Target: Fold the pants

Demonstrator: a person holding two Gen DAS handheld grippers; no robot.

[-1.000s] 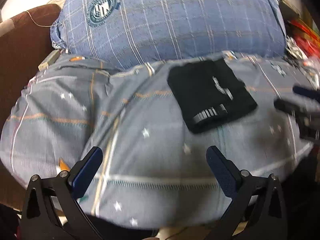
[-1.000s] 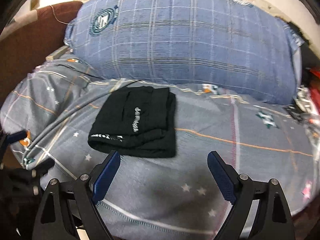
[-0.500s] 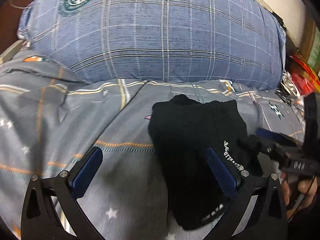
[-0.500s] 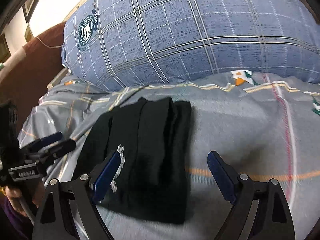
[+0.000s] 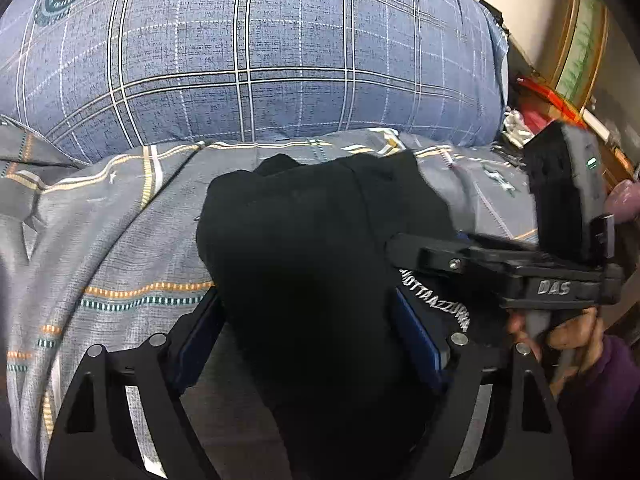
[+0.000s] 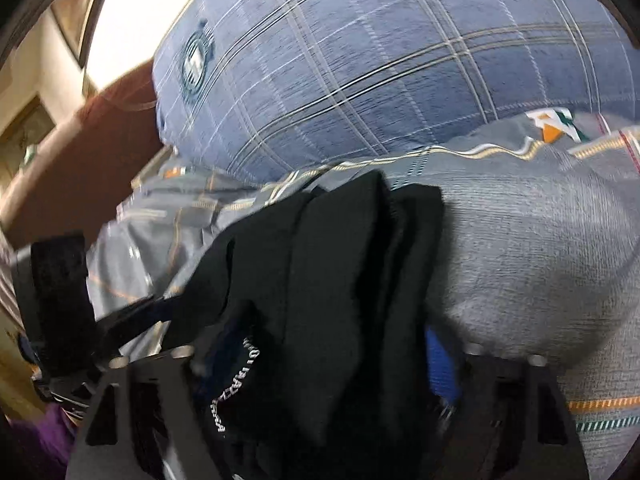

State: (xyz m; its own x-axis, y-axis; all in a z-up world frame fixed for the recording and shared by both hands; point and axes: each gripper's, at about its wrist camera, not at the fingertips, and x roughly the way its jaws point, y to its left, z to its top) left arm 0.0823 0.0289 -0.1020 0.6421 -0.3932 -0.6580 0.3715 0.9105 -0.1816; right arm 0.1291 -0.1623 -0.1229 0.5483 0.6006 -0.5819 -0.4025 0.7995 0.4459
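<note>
The black folded pants with white lettering lie on the grey patterned bedspread. My left gripper straddles their near part. Its jaws are closing with the fabric between the blue pads, and I see no firm squeeze. The right gripper comes in from the right, its fingers over the pants' right side. In the right wrist view the pants bunch up between the right gripper's closing jaws and drape over the left pad. The left gripper reaches the pants' left edge.
A big blue plaid pillow lies right behind the pants. A brown padded headboard stands at the left. Red and mixed clutter sits beyond the bed's right edge. A hand with a purple sleeve holds the right gripper.
Both grippers have come down and forward from the bed's near edge onto the pants. Their jaws have narrowed around the fabric, and the pants look more bunched.
</note>
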